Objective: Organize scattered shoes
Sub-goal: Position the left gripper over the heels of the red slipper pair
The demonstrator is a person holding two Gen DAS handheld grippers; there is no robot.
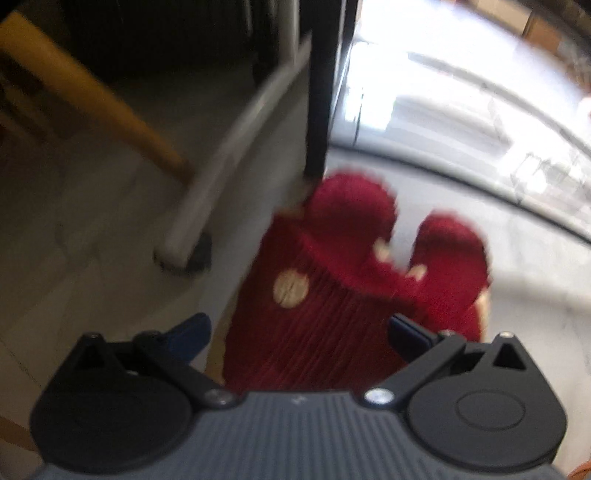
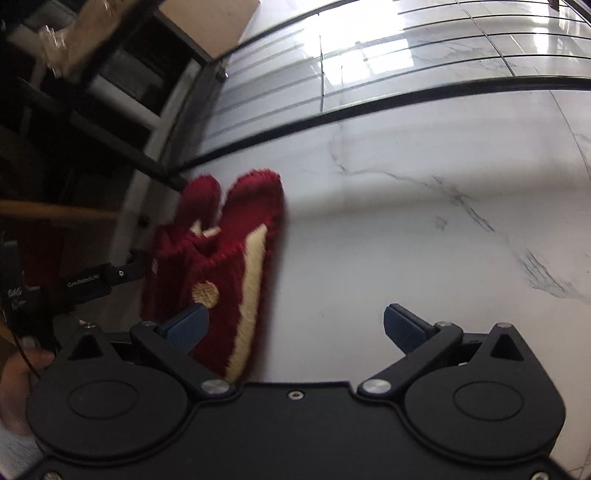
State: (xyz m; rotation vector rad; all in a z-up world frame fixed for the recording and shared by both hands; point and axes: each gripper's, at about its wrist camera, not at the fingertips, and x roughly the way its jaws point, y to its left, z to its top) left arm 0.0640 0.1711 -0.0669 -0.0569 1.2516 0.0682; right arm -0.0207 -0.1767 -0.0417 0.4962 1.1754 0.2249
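Observation:
A pair of red knitted slippers with cream trim and cream dots lies side by side on the white marble floor by a rack. In the left wrist view the near slipper lies between the wide-apart blue fingers of my left gripper, which is open; the other slipper is to its right. In the right wrist view the pair sits at the left. My right gripper is open and empty, its left finger over the slipper's heel end. The left gripper's body shows at the far left.
A black rack post and a grey frame leg with a foot stand just left of the slippers. A yellow wooden bar slants at the upper left. A cardboard box sits on the shelving. White marble floor spreads to the right.

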